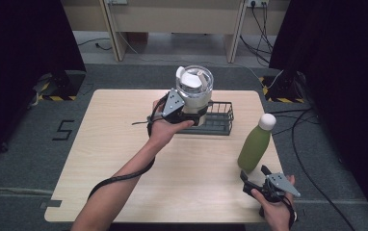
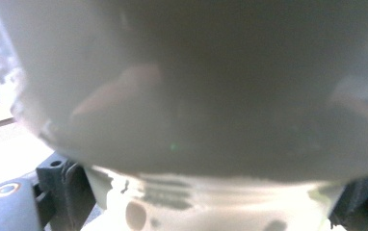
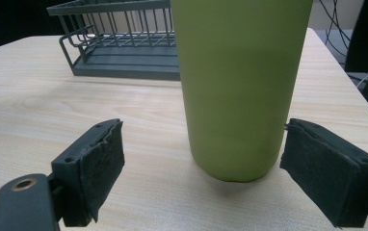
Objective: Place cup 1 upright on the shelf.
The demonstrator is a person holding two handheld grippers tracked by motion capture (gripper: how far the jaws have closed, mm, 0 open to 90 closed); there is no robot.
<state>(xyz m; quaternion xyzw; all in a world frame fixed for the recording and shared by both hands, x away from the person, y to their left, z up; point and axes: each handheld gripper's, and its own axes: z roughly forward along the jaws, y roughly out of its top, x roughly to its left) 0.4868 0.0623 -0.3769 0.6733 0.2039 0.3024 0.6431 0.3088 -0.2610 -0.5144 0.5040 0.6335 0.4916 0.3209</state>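
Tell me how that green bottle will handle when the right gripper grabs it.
The green bottle is tall and narrow, so a push high up would probably tip it. Its smooth, rounded wall may slip between the pads. It looks rigid, so it should not give under the squeeze. Once tipped, it would likely roll.

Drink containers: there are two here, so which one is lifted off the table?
The clear-lidded white tumbler, held by the left gripper above the wire basket; the green bottle stands on the table.
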